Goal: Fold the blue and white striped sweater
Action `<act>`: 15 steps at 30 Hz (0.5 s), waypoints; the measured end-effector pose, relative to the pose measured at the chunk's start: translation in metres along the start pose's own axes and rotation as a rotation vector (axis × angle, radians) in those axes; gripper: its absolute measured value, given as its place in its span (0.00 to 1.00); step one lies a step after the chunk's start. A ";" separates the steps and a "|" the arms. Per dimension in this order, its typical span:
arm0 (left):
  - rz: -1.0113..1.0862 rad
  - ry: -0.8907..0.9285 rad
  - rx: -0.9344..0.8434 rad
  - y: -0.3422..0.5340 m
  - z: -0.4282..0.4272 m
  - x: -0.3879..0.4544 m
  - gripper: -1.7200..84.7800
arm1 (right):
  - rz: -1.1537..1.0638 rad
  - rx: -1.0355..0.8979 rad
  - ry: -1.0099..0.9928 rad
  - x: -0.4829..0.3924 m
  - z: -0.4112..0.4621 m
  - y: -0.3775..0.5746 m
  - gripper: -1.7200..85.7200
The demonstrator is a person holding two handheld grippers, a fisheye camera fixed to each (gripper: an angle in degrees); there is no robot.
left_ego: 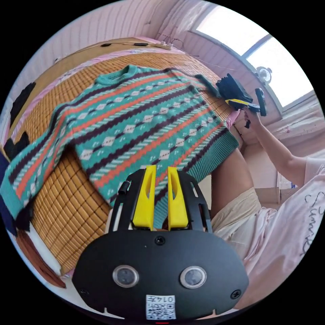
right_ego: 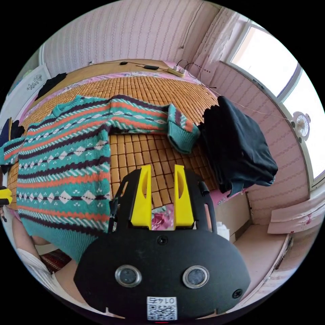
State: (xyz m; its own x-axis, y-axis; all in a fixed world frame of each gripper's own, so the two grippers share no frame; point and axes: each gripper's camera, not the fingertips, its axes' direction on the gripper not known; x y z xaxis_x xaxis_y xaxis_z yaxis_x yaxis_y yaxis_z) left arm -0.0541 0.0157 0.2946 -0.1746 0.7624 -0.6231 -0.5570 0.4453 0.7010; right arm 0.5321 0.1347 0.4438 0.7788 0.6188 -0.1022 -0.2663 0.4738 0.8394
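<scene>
The sweater is teal with orange, dark and white patterned stripes. It lies flat, front up, on a bamboo mat, sleeves spread, hem hanging over the near edge. My left gripper hovers over the hem with its yellow jaws a narrow gap apart and nothing pinched. In the right gripper view the sweater lies to the left, one sleeve reaching right. My right gripper is open above bare mat below that sleeve. A hand holds the right gripper past the sweater's far side in the left gripper view.
A pile of folded black clothes sits on the mat's corner beside the sleeve cuff. A power strip and cables lie at the headboard. The person's leg stands against the bed edge. A small fan hangs by the window.
</scene>
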 end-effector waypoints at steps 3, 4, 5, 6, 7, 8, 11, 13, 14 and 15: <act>0.152 0.005 0.006 -0.093 0.024 0.036 0.10 | 0.005 -0.018 0.031 -0.004 0.029 -0.029 0.14; 0.205 0.008 0.012 -0.132 0.037 0.052 0.10 | 0.004 -0.035 0.058 -0.005 0.041 -0.039 0.13; 0.251 0.006 0.017 -0.171 0.052 0.069 0.11 | 0.008 -0.059 0.092 -0.004 0.052 -0.048 0.10; 0.266 0.004 0.019 -0.191 0.060 0.077 0.11 | 0.008 -0.065 0.102 -0.004 0.055 -0.052 0.07; 0.300 0.007 0.025 -0.229 0.075 0.095 0.11 | 0.002 -0.060 0.107 -0.001 0.056 -0.059 0.04; 0.336 0.006 0.037 -0.264 0.089 0.112 0.11 | -0.028 -0.028 0.106 0.001 0.048 -0.067 0.04; 0.351 0.008 0.074 -0.339 0.118 0.140 0.11 | -0.099 0.101 0.222 0.006 0.013 -0.094 0.02; 0.337 0.042 0.083 -0.372 0.133 0.150 0.11 | -0.104 0.115 0.274 0.013 -0.002 -0.118 0.02; 0.325 0.032 0.071 -0.388 0.145 0.156 0.11 | -0.100 0.098 0.284 0.017 -0.004 -0.134 0.02; 0.320 0.025 0.051 -0.394 0.154 0.158 0.10 | -0.090 0.091 0.308 0.019 -0.004 -0.141 0.02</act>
State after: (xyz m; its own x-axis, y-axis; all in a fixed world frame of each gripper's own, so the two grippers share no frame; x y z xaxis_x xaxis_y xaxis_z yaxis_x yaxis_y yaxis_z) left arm 0.2632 0.0328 -0.0268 -0.3548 0.8560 -0.3760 -0.4297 0.2079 0.8787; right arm 0.5822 0.0817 0.3214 0.5847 0.7442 -0.3230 -0.1418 0.4858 0.8625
